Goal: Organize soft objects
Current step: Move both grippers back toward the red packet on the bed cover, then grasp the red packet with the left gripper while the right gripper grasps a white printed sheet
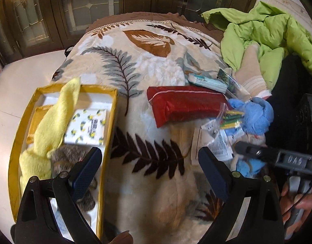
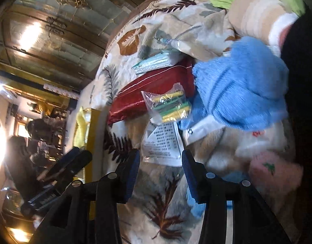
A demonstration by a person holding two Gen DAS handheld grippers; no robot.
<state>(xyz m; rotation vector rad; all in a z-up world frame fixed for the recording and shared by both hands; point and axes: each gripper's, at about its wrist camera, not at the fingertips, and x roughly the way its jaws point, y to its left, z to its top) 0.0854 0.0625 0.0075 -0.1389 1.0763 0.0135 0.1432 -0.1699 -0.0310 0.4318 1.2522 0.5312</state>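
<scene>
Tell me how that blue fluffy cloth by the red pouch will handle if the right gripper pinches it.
The blue fluffy cloth lies bunched in soft folds, so it will probably droop and trail from one pinch. Its plush pile suggests it is light and grippy, not slippery. The small clear bag touches its edge, so it may get dragged along.

Yellow plush (image 1: 52, 118) drapes over the yellow box (image 1: 107, 130); left tongs (image 1: 150, 162) gape.

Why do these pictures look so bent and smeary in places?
Left wrist view: the fisheye lens bows the yellow box and darkens the corners; the yellow cloth is motion-blurred. Right wrist view: tilted, with lamp glare at left; the blue towel is smeared.
</scene>
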